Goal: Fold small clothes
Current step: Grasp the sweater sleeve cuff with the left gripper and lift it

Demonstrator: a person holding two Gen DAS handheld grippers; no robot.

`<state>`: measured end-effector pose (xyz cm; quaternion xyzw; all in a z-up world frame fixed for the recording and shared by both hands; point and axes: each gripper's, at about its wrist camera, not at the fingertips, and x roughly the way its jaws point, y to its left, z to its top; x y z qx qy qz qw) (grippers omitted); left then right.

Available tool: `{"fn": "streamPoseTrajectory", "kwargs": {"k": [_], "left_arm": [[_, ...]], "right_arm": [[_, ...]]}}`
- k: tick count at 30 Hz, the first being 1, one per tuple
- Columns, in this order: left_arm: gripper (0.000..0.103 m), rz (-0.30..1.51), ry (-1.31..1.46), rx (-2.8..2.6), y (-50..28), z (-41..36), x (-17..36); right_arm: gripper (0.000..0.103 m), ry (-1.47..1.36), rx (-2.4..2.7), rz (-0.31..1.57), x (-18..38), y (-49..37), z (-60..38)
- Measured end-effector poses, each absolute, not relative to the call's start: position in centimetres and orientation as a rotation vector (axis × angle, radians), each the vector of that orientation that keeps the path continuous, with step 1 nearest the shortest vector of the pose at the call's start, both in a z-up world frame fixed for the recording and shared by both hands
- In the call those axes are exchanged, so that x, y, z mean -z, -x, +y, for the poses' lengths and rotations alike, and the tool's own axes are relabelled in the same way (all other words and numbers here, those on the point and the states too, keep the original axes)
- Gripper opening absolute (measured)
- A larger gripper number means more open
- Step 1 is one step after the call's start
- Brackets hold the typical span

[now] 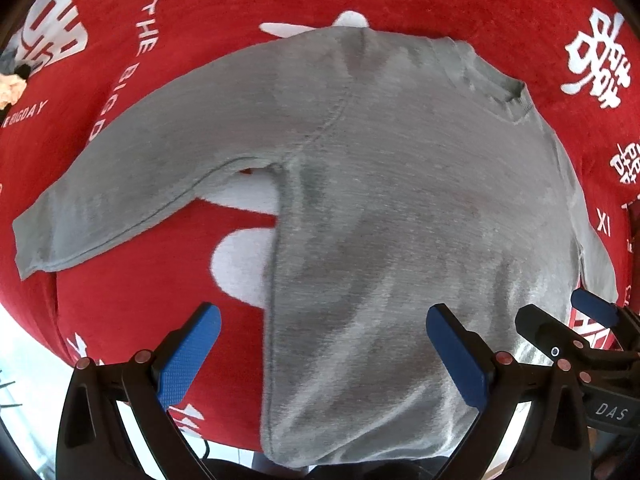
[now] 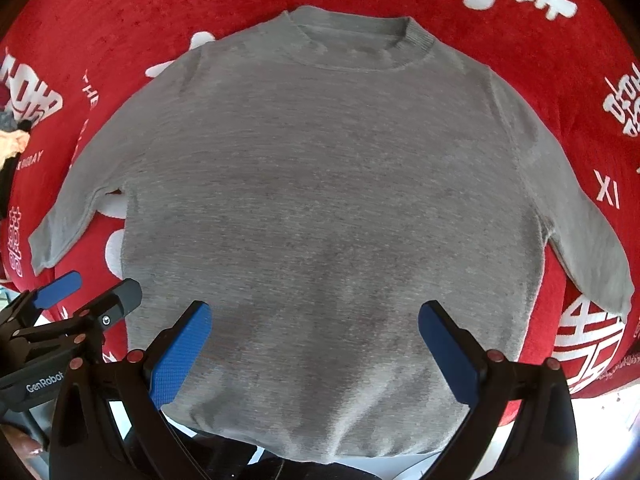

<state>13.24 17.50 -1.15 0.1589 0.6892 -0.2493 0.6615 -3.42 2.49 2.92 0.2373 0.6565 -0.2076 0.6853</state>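
Sweater [image 2: 320, 200] hem overhangs cloth [image 2: 120, 20] edge, seemingly; both tools [image 1: 324, 352] [image 2: 316, 348] spread, empty

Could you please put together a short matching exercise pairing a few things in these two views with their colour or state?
Column one:
1. sweater
2. blanket
3. left claw
4. sweater's neckband

Column two:
A. red with white lettering
B. open, blue pads spread apart
C. grey, spread flat with both sleeves out to the sides
D. ribbed, at the end farthest from the claws

Pairs: 1-C, 2-A, 3-B, 4-D
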Motion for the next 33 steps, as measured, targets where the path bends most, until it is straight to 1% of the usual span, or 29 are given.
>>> {"fn": "streamPoseTrajectory", "kwargs": {"k": [5, 7, 12, 17, 21, 23, 27, 29, 33], "left_arm": [[0.103, 1.563, -0.329, 0.534, -14.8, 19.8, 1.1], [0.103, 1.564, -0.316, 0.526, -14.0, 19.6, 1.1], [0.103, 1.565, -0.205, 0.511, -15.2, 22.6, 0.9], [0.103, 1.563, -0.006, 0.477, -18.3, 28.6, 1.1], [0.103, 1.499, 0.188, 0.38, -21.4, 35.0, 1.8], [0.103, 1.458, 0.282, 0.326, -22.8, 38.6, 2.5], [0.103, 1.422, 0.447, 0.236, -24.6, 43.9, 5.6], [0.103, 1.42, 0.519, 0.23, -25.0, 45.2, 7.1], [0.103, 1.368, 0.569, 0.263, -26.0, 45.9, 8.0]], "right_arm": [[0.103, -0.507, 0.439, 1.476, -2.8, 1.7, 3.7], [0.103, -0.495, 0.427, 1.479, -2.7, 0.9, 4.4], [0.103, -0.418, 0.398, 1.487, -2.6, -1.3, 6.4], [0.103, -0.419, 0.312, 1.477, -2.5, -3.2, 8.5], [0.103, -0.404, 0.25, 1.475, -2.0, -4.5, 10.4], [0.103, -0.4, 0.219, 1.476, -1.6, -5.0, 11.4], [0.103, -0.388, 0.162, 1.48, -0.4, -6.0, 13.3], [0.103, -0.386, 0.139, 1.48, 0.2, -6.3, 14.1], [0.103, -0.384, 0.1, 1.486, 1.2, -6.7, 15.4]]}}
